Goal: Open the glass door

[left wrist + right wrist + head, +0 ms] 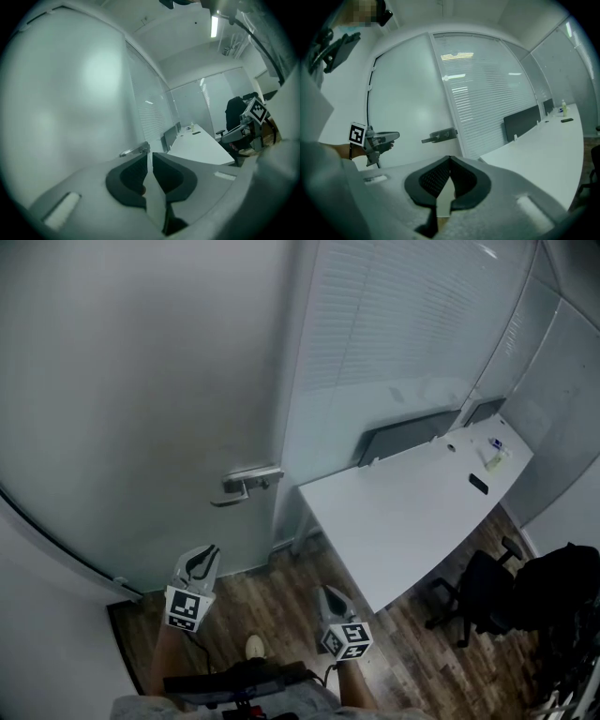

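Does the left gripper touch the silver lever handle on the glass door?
Apart. Right gripper view shows bare door between the left gripper and the silver lever handle.

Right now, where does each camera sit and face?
Head view: on the person's head, looking steeply down at the glass door, door handle and white desk; left gripper, right gripper and forearms show below.
Left gripper view: on the left gripper, looking along its slightly parted jaws toward the door handle; right gripper at right.
Right gripper view: on the right gripper, along its closed jaws; left gripper at left.
Shared: all show door handle and white desk.
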